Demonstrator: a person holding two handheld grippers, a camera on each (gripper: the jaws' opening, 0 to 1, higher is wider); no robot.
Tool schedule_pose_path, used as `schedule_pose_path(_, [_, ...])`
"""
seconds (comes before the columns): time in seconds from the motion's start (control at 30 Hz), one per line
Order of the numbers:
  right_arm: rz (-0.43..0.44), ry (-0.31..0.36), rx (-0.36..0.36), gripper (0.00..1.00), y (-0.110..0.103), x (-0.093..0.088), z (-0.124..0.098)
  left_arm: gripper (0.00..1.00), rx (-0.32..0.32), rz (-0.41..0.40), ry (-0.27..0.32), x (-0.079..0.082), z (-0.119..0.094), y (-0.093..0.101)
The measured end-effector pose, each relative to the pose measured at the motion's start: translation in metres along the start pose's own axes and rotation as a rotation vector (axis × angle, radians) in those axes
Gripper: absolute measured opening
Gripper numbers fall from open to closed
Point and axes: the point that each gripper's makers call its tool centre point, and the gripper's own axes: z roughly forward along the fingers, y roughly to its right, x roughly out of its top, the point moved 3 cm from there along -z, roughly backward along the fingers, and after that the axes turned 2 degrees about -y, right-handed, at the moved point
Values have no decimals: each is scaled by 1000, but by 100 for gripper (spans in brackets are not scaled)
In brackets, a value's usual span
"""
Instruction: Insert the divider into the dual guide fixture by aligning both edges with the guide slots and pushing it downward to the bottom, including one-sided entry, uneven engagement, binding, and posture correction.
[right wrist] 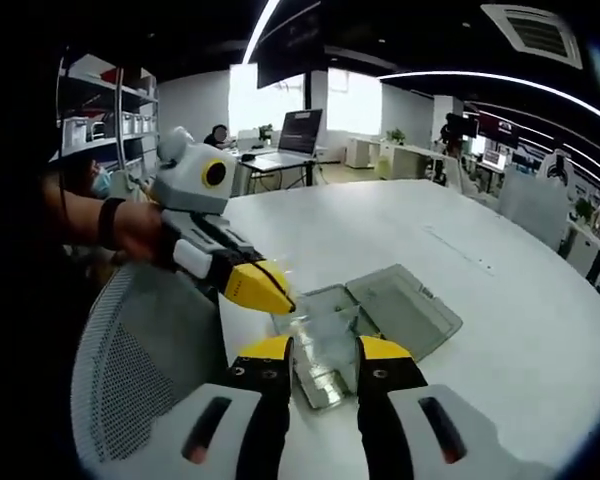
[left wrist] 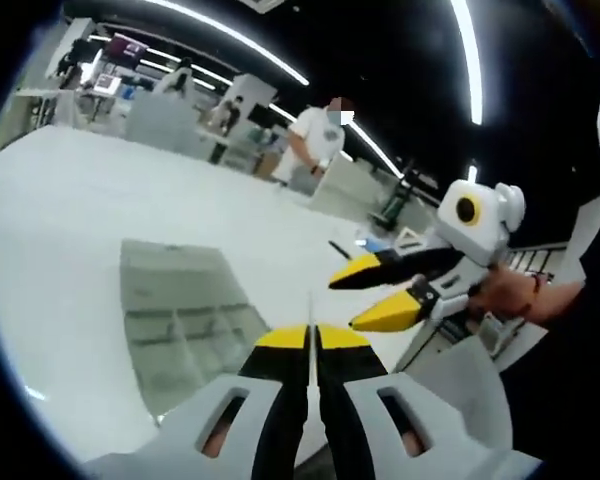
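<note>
My left gripper (left wrist: 311,335) is shut on a thin clear divider (left wrist: 310,308), seen edge-on as a fine line rising between its yellow tips. A clear plastic fixture (left wrist: 180,320) with compartments lies on the white table (left wrist: 70,230), ahead and to the left. My right gripper (left wrist: 375,292) comes in from the right with its jaws apart and nothing between them. In the right gripper view my right gripper (right wrist: 325,348) stands open over the fixture (right wrist: 400,305). There the left gripper (right wrist: 265,290) holds the faint clear divider (right wrist: 315,322) just above the fixture's near part.
A grey mesh chair back (right wrist: 130,370) stands at the table's near edge on the left. A person in a white shirt (left wrist: 315,140) stands beyond the table. Desks, monitors and shelves fill the room behind. Bare white table (right wrist: 500,260) spreads to the right of the fixture.
</note>
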Motion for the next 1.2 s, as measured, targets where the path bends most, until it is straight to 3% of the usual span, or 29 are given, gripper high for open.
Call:
schedule_pose_path(0.27, [-54, -38, 88, 20, -5, 2, 7, 0, -24, 50, -73, -9, 1, 3])
schedule_pose_path(0.77, [-106, -113, 209, 17, -9, -5, 15, 0, -65, 153, -147, -17, 2, 11])
schedule_pose_path(0.93, [-119, -146, 268, 9, -14, -9, 14, 0, -86, 172, -154, -18, 3, 13])
schedule_pose_path(1.2, [-202, -225, 340, 7, -22, -19, 13, 0, -117, 268, -209, -26, 4, 20])
